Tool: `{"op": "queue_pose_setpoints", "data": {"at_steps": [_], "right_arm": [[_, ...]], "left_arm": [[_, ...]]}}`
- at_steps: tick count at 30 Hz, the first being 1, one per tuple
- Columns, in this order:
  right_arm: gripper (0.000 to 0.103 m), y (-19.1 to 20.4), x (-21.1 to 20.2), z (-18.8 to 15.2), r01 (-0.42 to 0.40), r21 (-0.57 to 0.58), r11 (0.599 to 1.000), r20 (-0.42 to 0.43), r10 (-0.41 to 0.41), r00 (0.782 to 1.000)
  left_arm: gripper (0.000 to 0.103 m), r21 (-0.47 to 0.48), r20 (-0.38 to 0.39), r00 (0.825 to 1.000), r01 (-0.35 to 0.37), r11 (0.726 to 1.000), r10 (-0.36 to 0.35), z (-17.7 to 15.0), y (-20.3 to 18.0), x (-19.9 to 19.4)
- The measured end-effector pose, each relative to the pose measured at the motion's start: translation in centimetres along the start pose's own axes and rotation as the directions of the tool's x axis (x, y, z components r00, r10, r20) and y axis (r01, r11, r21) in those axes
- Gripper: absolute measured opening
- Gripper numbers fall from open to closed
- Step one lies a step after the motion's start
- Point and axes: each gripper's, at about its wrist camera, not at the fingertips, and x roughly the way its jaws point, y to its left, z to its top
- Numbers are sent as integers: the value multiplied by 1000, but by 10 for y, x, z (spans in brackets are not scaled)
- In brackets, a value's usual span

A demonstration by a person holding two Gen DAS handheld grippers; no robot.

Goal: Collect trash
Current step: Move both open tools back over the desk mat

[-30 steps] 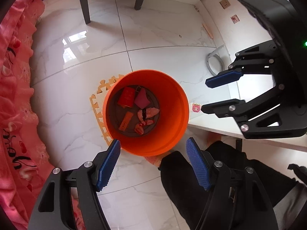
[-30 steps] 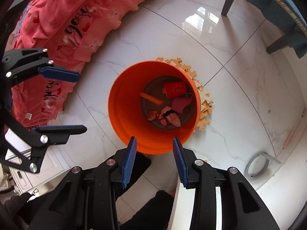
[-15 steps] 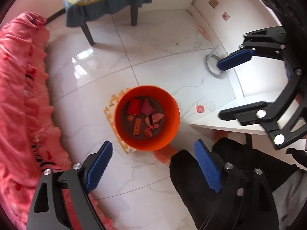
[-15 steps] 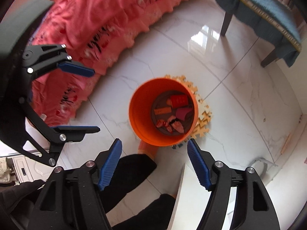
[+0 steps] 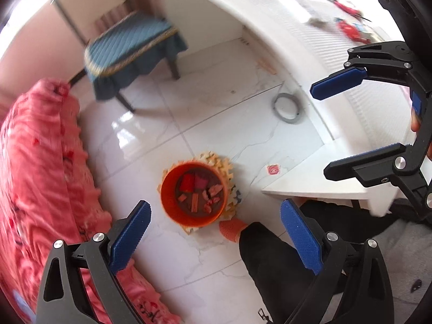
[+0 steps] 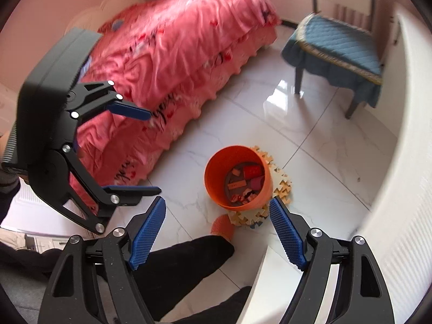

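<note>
the round orange plastic bin (image 5: 172,202) sits on the white marble tile floor (image 5: 205,124) atop a beige foam puzzle mat (image 5: 229,167), w/ red and pink trash scraps (image 5: 199,191) inside, prob wrappers but too blurry to tell. left gripper (image 5: 216,232) and right gripper (image 6: 217,230) hang above it, both w/ jaws opening and nothing btwn the blue pads. a black trouser leg (image 6: 183,267) lies below them.
</note>
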Motion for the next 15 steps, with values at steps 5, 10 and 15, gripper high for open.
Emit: {"op": "queue_pose_setpoints", "data": {"at_steps": [5,10,15], "right_arm": [[79,-19,-61,-37,58,71,996,81,-64,995],[79,-55,-113,-81,116,180,977,136,-141,981],[79,-89,-148,-114,153,270,951,168,-203,965]], "left_arm": [[95,111,47,999,10,994,-15,29,-50,-20],[95,216,71,997,3,976,-19,63,-101,-28],[95,304,89,995,15,953,-44,92,-144,-30]]}}
